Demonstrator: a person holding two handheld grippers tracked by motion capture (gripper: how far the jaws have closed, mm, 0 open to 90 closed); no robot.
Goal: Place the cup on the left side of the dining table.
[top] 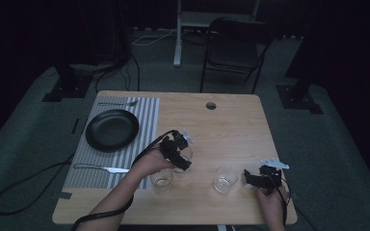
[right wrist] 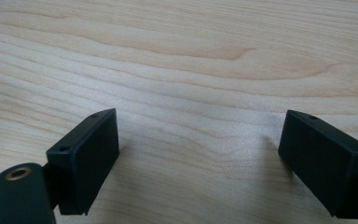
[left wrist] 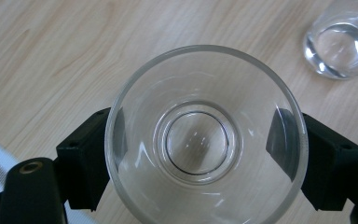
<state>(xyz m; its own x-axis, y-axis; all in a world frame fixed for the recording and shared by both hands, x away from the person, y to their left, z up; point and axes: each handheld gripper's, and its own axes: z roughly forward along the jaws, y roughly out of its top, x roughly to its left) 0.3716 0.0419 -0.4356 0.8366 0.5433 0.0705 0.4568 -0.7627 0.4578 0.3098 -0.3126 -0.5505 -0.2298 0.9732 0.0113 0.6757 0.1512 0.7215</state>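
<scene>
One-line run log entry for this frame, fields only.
left gripper: jaws either side of clear glass, contact unclear | right gripper: open, over bare table | second glass and third glass free

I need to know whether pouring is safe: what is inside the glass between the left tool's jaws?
Nothing shows inside the glass: through its clear base, bare wooden table. The left tool has one jaw on each side, partly hidden behind the glass wall.
</scene>
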